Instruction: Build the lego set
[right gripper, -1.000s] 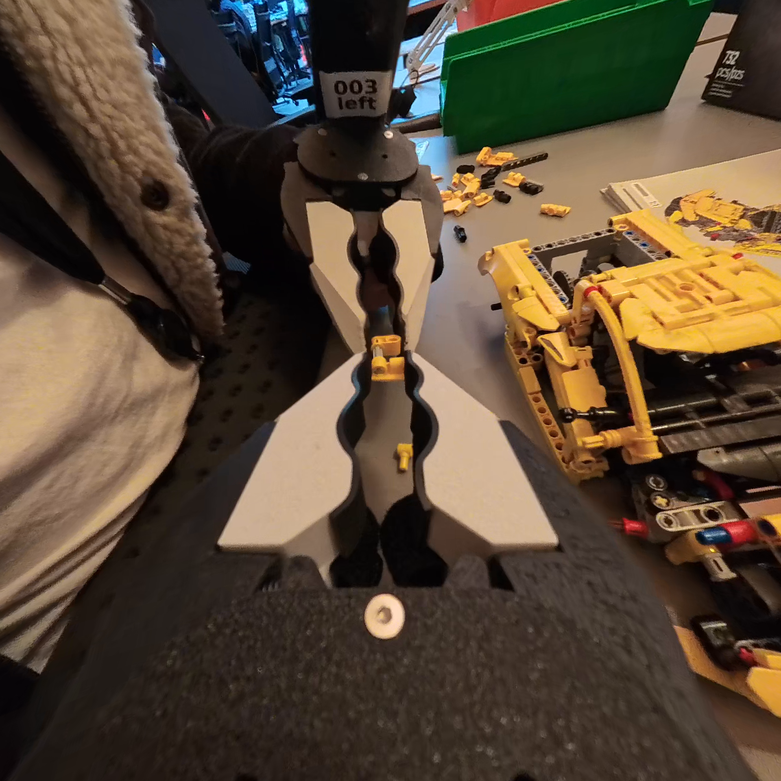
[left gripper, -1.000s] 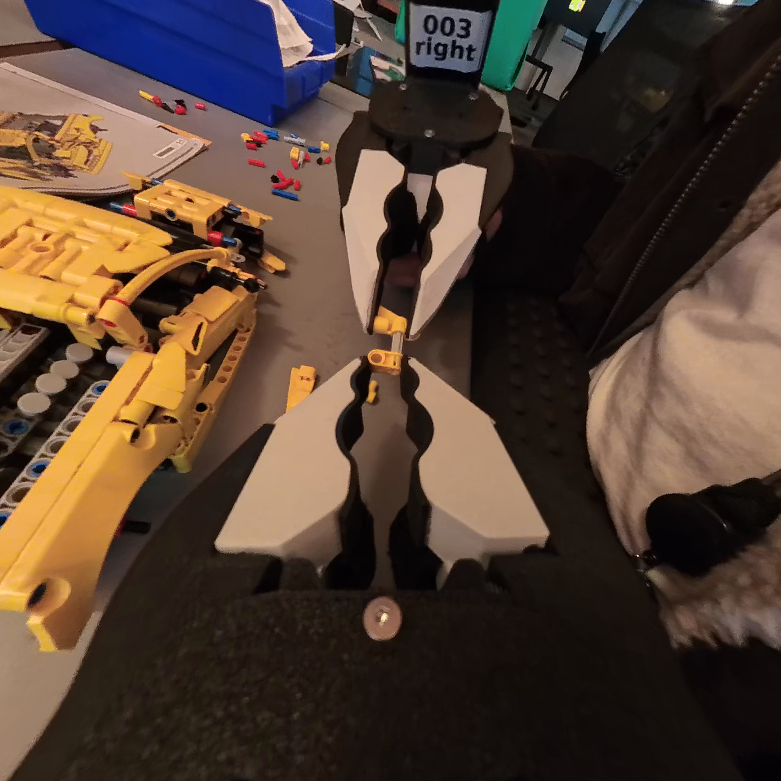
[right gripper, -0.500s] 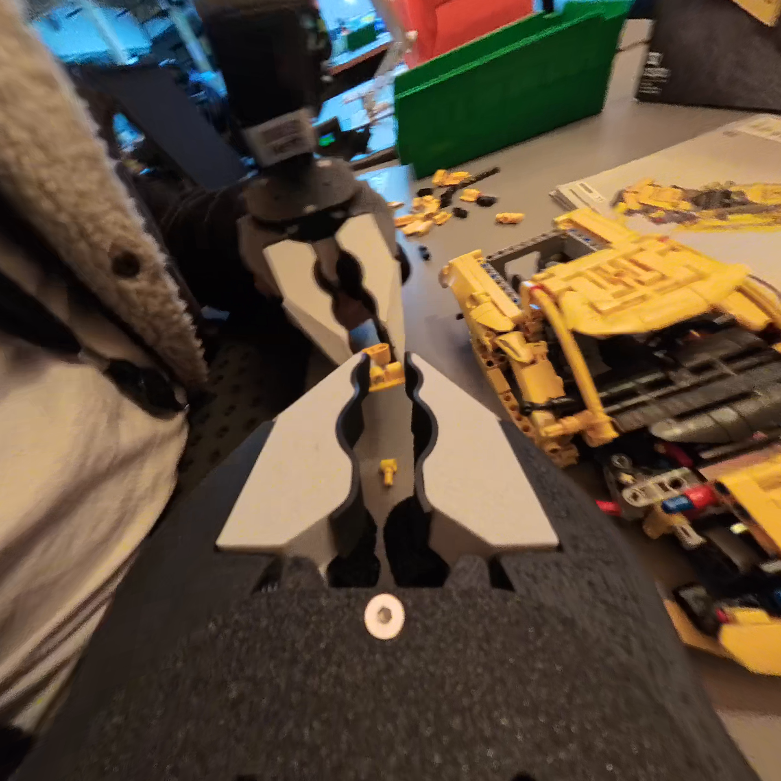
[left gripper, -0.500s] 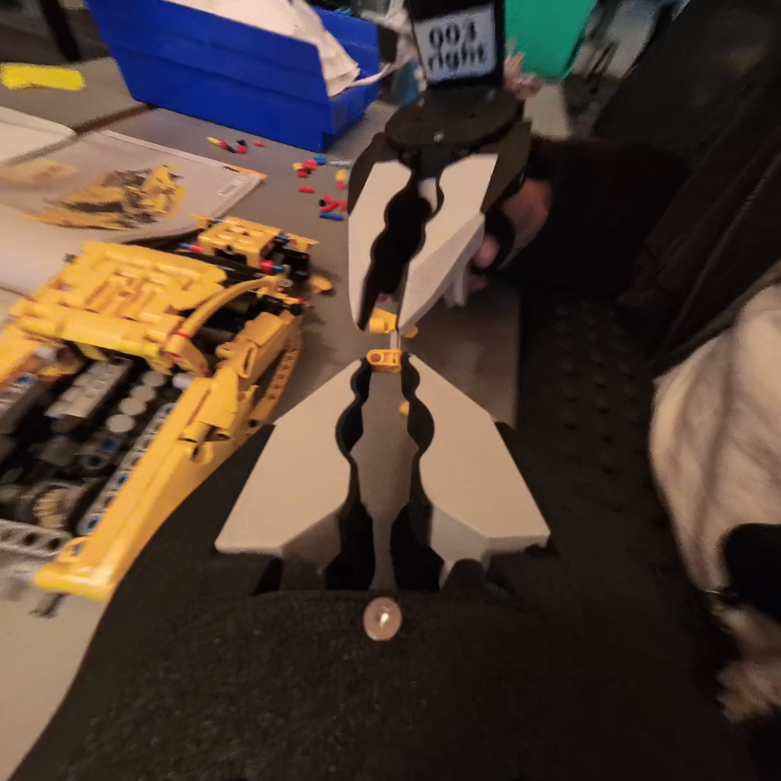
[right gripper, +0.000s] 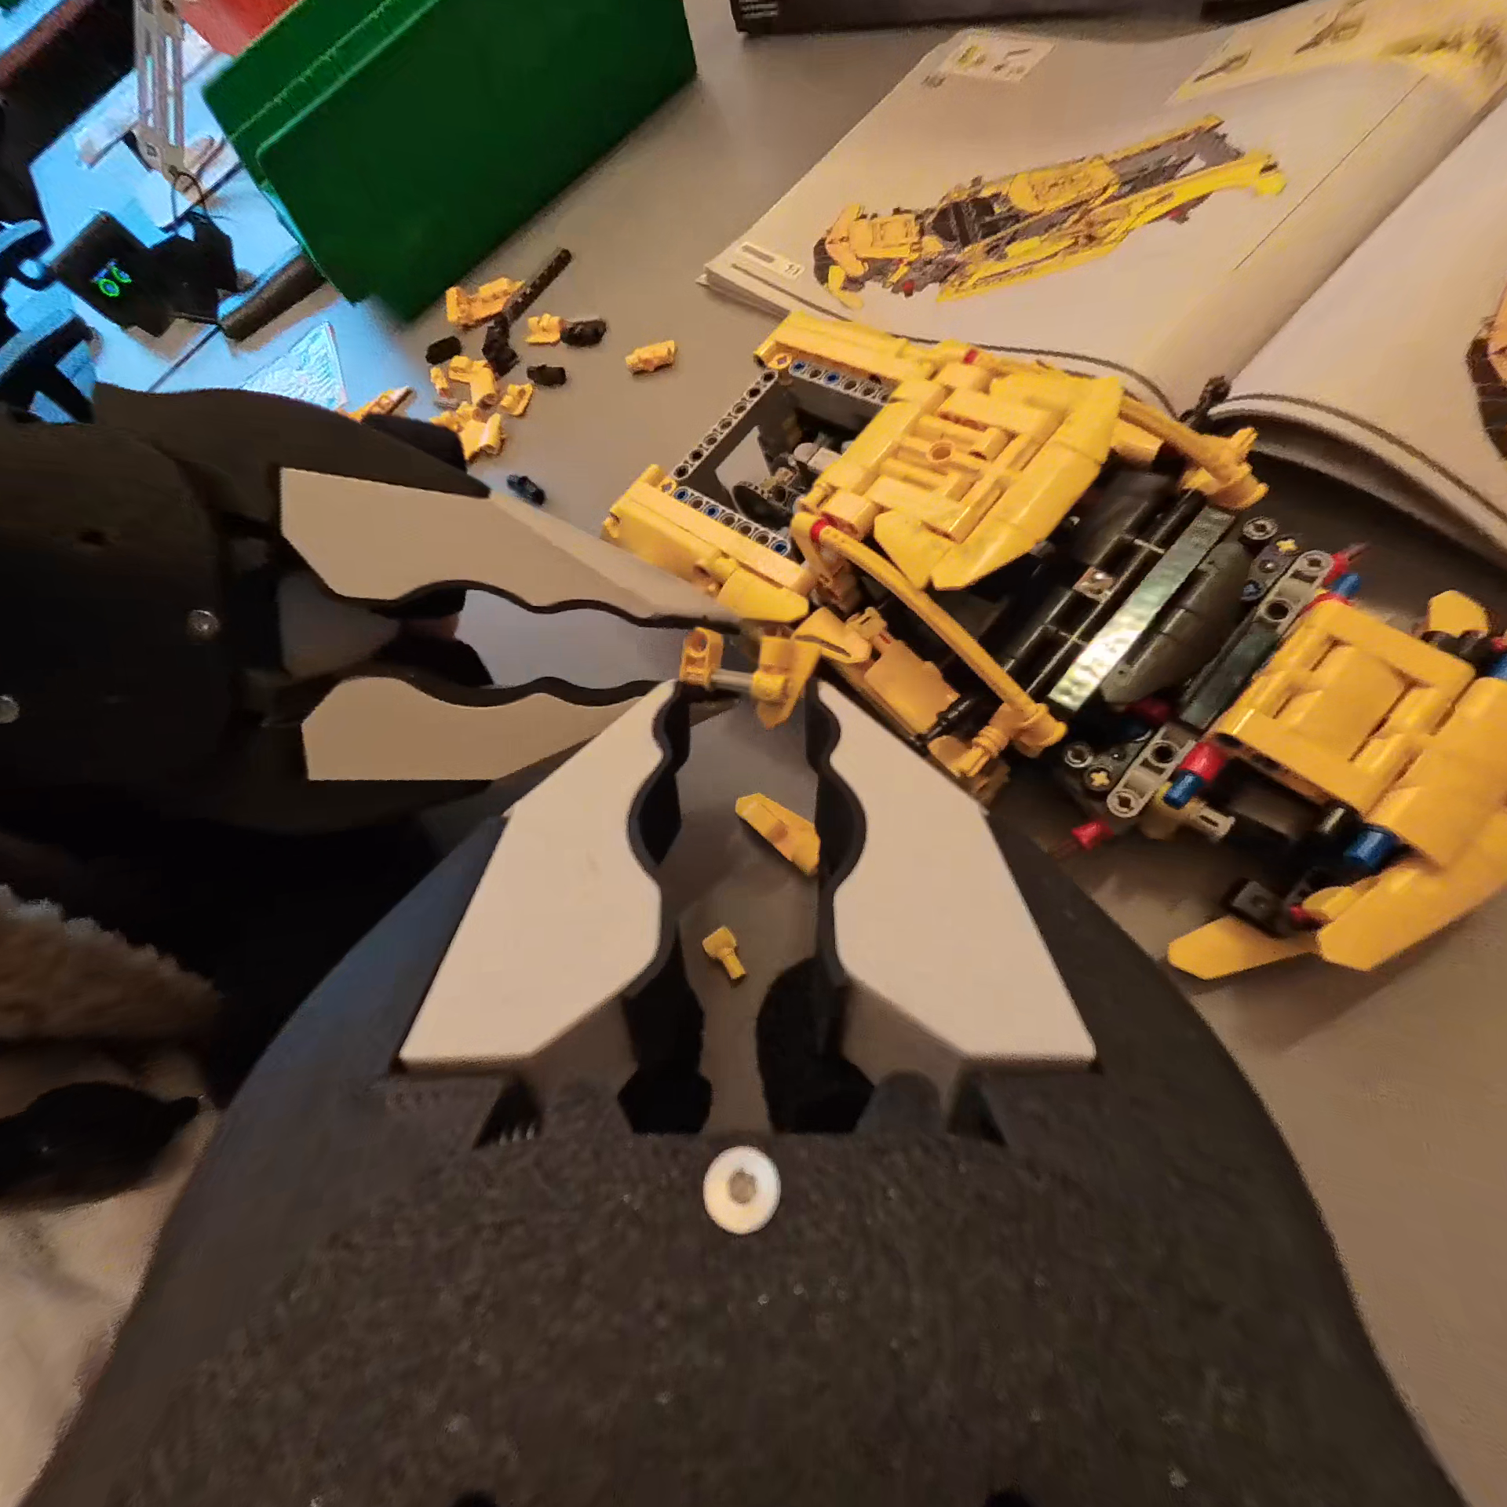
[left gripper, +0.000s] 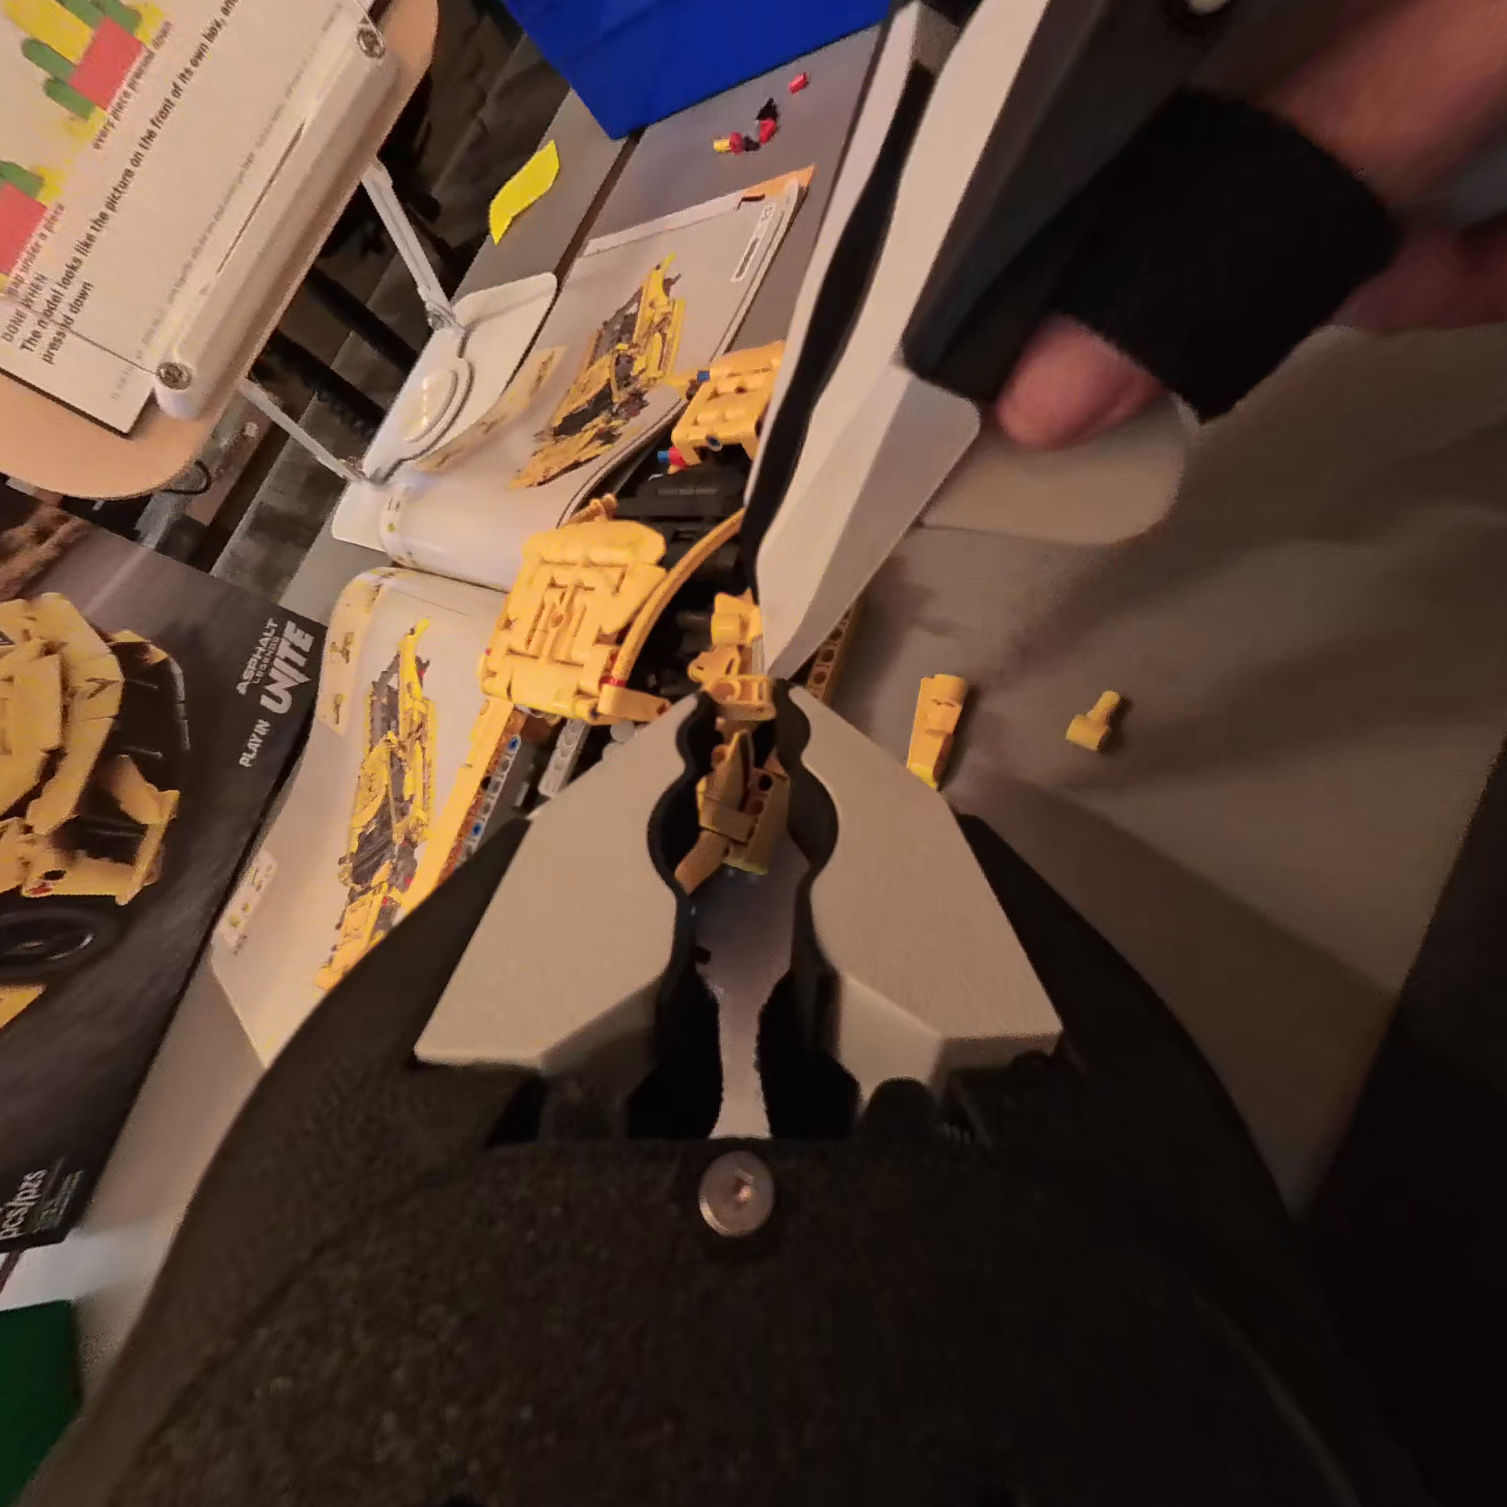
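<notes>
The part-built yellow car [right gripper: 962, 457] lies on the grey table; it also shows in the left wrist view [left gripper: 571, 628]. A small assembly of two yellow connectors on a grey axle [right gripper: 730, 677] hangs at the car's near corner. My left gripper [left gripper: 742, 693] is shut on one connector [left gripper: 742, 687]; in the right wrist view it comes in from the left [right gripper: 693, 652]. My right gripper [right gripper: 746, 689] has its tips at both ends of the assembly, jaws a little apart. In the left wrist view it reaches down from the upper right [left gripper: 762, 665], held by a gloved hand.
A loose yellow panel piece [right gripper: 779, 828] and a yellow pin [right gripper: 724, 950] lie under my right gripper. Open instruction booklet [right gripper: 1101, 163], green bin [right gripper: 457, 139] and a pile of small parts [right gripper: 497, 359] lie beyond. The set's box [left gripper: 98, 775] and a blue bin [left gripper: 693, 57] are farther off. Only a small space, under 4 cm, lies between the two pairs of fingers.
Both grippers have swung together with the small assembly from the table's edge over to the car's near corner. They now meet at a right angle, and my right jaws stand slightly wider.
</notes>
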